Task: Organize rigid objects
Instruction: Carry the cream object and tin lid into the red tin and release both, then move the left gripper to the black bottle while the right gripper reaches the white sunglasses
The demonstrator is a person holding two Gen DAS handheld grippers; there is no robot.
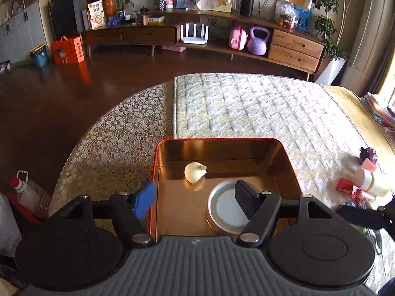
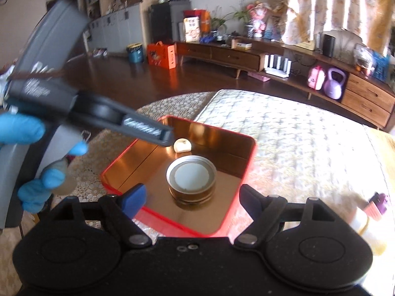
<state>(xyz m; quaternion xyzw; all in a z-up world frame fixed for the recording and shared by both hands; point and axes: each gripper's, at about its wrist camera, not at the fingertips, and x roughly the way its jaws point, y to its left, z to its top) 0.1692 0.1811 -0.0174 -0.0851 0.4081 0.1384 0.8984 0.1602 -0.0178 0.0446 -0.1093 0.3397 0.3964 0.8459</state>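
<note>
A red tin box (image 1: 286, 157) with a shiny copper inside stands on the padded table; it also shows in the right wrist view (image 2: 249, 167). In it lie a white garlic bulb (image 1: 194, 172) (image 2: 182, 145) and a round jar with a silver lid (image 1: 226, 207) (image 2: 190, 175). My left gripper (image 1: 193, 198) is open and empty over the box's near left part. My right gripper (image 2: 191, 197) is open and empty, just above the box's near rim, in front of the jar. The left gripper's body (image 2: 74, 103) reaches in from the left in the right wrist view.
Loose items lie on the quilted cover to the right: a white and pink bottle (image 1: 370, 180), a red packet (image 1: 345, 185) and a purple toy (image 1: 368, 153) (image 2: 379, 201). An oil bottle (image 1: 29, 194) stands left of the table. A wooden TV cabinet (image 1: 197, 34) is across the room.
</note>
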